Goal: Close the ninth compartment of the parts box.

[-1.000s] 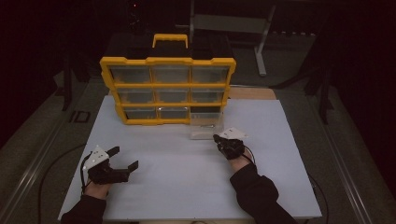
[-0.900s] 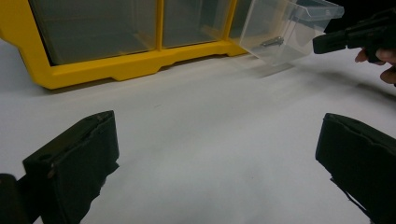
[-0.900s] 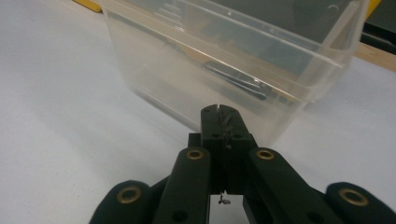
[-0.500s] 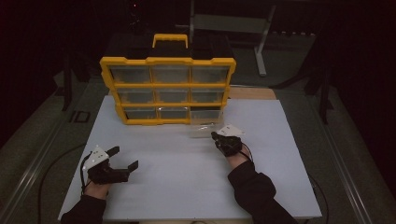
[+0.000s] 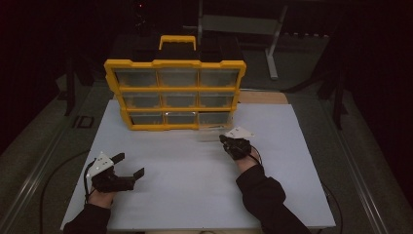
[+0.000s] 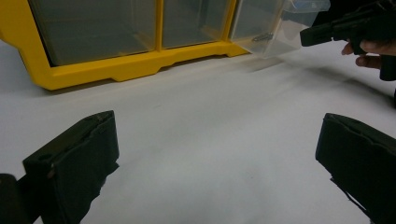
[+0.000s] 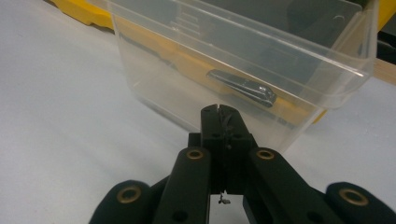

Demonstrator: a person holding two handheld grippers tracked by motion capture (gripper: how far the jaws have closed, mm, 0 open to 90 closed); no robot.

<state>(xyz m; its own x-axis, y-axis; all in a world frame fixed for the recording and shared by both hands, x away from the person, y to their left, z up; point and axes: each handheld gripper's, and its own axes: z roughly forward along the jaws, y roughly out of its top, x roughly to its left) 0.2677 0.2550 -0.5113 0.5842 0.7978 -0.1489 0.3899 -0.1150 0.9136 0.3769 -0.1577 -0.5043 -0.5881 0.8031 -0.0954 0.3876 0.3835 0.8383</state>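
Observation:
A yellow organizer [image 5: 175, 63] with clear drawers stands upright at the back of the white board [image 5: 195, 195]. Its bottom-right clear drawer [image 7: 187, 60] is pulled out toward me, and a metal nail clipper [image 7: 243, 87] lies inside it. My right gripper [image 7: 218, 111] is shut on the drawer's front lip; in the high view it [image 5: 225, 140] sits just right of the drawer [image 5: 214, 132]. My left gripper [image 5: 130, 164] rests at the near left, open with nothing between its jaws. The left gripper view shows the organizer's base [image 6: 116, 70], the drawer [image 6: 271, 28] and the right gripper [image 6: 306, 36].
A bare wooden strip [image 5: 263, 97] shows behind the board at the right of the organizer. Dark floor and a metal stand [image 5: 272, 44] lie beyond the table. White surface stretches between the two hands.
The right gripper has shifted very slightly while holding the drawer. The left gripper has not moved.

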